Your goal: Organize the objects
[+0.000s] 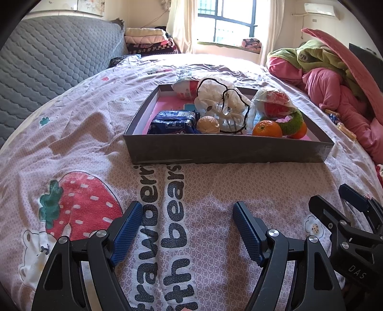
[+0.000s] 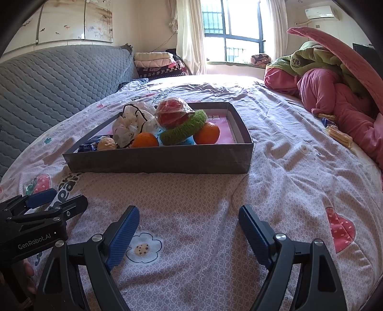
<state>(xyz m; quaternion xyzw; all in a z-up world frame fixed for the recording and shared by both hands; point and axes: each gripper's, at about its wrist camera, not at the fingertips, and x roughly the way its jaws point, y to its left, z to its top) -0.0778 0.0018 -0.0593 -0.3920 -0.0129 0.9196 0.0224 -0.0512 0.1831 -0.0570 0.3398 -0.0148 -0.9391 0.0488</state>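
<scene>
Both grippers hover low over the bedsheet [image 1: 215, 181], side by side, well short of the box. Left gripper [image 1: 188, 229] has its jaws spread wide w/ nothing between them; blue pads [image 1: 128, 233] face each other over the printed "strawberries with bears" lettering. Right gripper [image 2: 189, 233] likewise spread & empty, above a flower print. Each shows at the edge of the other's view.

Shallow gray box [image 1: 227, 148] sits on the sheet ahead, pink lining inside. Contents:
- blue snack pack [image 1: 172, 123] at the near-left corner
- small wrapped yellowish bun [image 1: 207, 124] just beside it, touching
- white plastic bag w/ black trim [image 1: 222, 105] in the middle
- another wrapped red-white item [image 1: 185, 88] at the far-left edge, behind the bag
- 2 oranges: 1 [image 1: 267, 128] near the front wall, the other [image 2: 207, 133] further right
- green knitted ring [image 2: 184, 126] lying across btwn the 2 oranges, tilted
- red fruit in clear wrap [image 2: 173, 113] resting on the ring's far end

Outside the box: yellow wafer packs [image 2: 340, 136] lie on the sheet at right, near the pile of pink clothes [image 2: 335, 95]. Gray quilted headboard [image 1: 55, 59] at left, window [image 1: 227, 19] at back.
</scene>
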